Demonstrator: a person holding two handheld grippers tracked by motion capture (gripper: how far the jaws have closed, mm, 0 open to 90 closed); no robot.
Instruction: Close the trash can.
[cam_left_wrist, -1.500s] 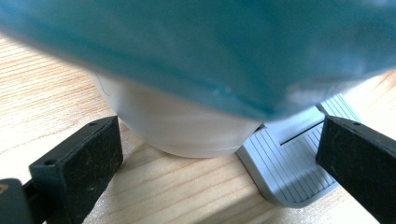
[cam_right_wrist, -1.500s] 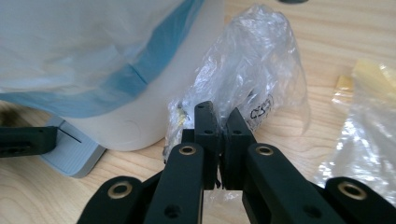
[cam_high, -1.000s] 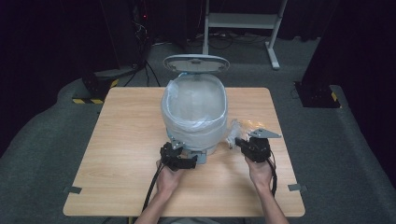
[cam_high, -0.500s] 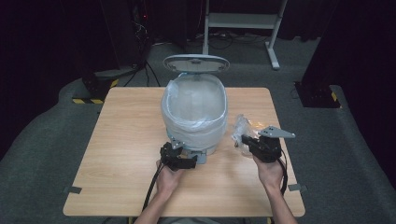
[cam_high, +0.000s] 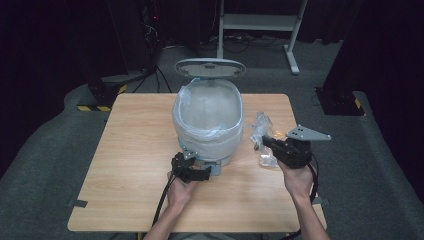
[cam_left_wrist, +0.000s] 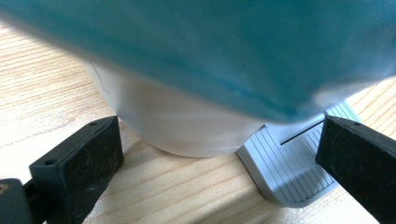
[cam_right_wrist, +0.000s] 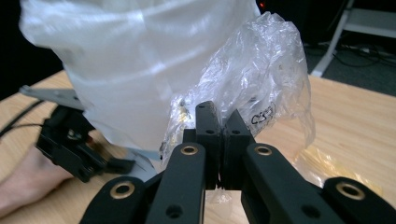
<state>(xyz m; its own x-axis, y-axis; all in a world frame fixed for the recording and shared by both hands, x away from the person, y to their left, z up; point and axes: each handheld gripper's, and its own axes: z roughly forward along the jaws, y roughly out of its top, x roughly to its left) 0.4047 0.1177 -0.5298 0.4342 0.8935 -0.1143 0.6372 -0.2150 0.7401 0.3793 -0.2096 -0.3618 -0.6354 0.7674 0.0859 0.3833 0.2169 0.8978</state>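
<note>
Between right tool (cam_right_wrist: 218, 135) jaws: plastic bag (cam_right_wrist: 252, 79), pinched.

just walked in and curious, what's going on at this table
A person works at a wooden table with a hand-held gripper in each hand. The right hand-held gripper is shut on a crumpled clear plastic bag, lifted beside a pedal bin whose lid stands open and which is lined with a white bag. The left hand-held gripper sits open at the bin's base, its jaws on either side of the grey pedal.
</note>
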